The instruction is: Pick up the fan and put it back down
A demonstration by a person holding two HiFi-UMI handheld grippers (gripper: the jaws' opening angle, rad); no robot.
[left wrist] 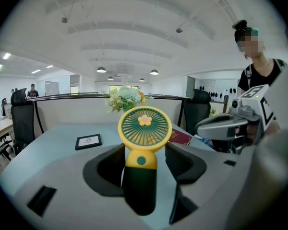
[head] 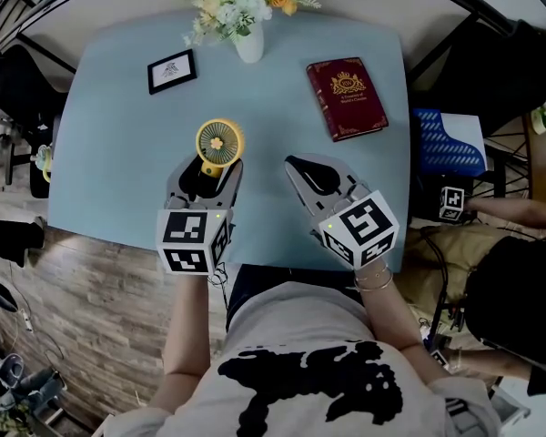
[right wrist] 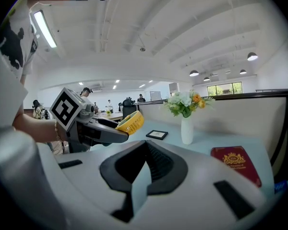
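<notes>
At the left of the tabletop [head: 109,162] we see a small picture frame [head: 172,71], well apart from the work. Next comes the left claw [left wrist: 144,150], and this is the relation that matters: the fan [head: 220,142] sits straight ahead of it on its own centre line. The dark green handle [left wrist: 139,186] stands between the two jaws, and the yellow head rises just past the jaw tips with its grille turned back toward us. The fan's long axis therefore runs from deep in the claw's throat out and up beyond the tips, and the jaws face the handle's sides squarely. The jaws are spread on either side of the handle. The left one looks to be against it or nearly so, while a thin strip of tabletop shows between the handle and the right one, so we judge the handle bracketed but not clamped. From the right gripper view the head seems to lean back rather than stand plumb, and we cannot tell whether the foot rests on the tabletop. In our judgement the coming move needs no sideways correction, only a squeeze low on the handle and a lift along that axis. Further right, the right claw [right wrist: 146,147] has its jaws pressed together on nothing and hangs beside the left, so the left is clearly the nearer. Beyond it a red book [head: 347,98] lies flat.
</notes>
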